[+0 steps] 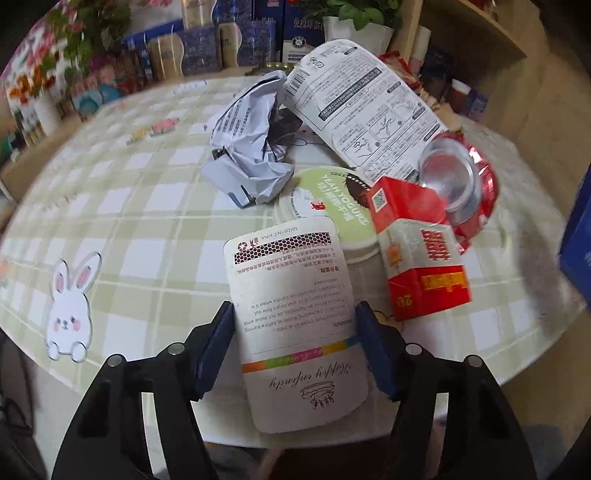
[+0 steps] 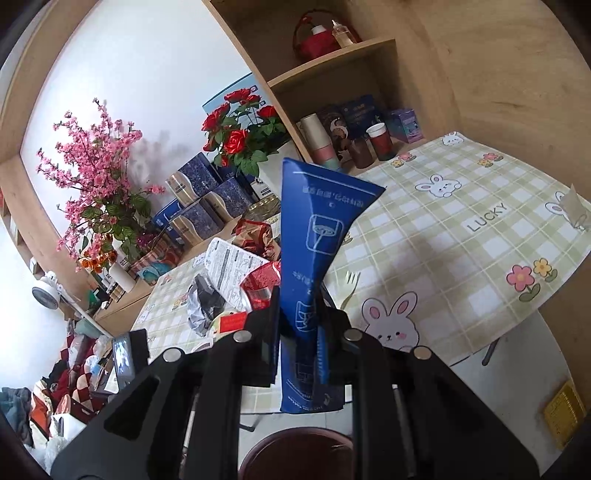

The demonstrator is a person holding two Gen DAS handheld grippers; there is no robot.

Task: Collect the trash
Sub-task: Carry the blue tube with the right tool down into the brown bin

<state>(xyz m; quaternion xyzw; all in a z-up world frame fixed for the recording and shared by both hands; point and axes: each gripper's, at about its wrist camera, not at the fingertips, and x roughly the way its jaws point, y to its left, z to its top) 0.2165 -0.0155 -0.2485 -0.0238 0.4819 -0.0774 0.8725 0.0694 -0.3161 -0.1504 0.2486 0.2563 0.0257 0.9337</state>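
Observation:
My left gripper (image 1: pixel 295 314) is shut on a white printed card (image 1: pixel 295 317), held above the table's near edge. Beyond it lies a trash pile: a green yogurt lid (image 1: pixel 332 210), a red and white cigarette pack (image 1: pixel 421 254), a crushed red can (image 1: pixel 461 181), a white printed pouch (image 1: pixel 362 110) and a crumpled grey-white bag (image 1: pixel 251 147). My right gripper (image 2: pixel 297 299) is shut on a flattened blue carton (image 2: pixel 314 236), held upright above the table edge. The pile also shows in the right wrist view (image 2: pixel 229 284), left of the carton.
The table has a green checked cloth (image 1: pixel 129 221) with rabbit prints. Blue boxes (image 1: pixel 229 40), flowers (image 2: pixel 99 184) and a potted plant (image 1: pixel 354 22) line the back. Wooden shelves (image 2: pixel 354 74) hold cups and boxes. A plastic fork (image 2: pixel 349 284) lies on the cloth. A brown round bin (image 2: pixel 295 458) sits below.

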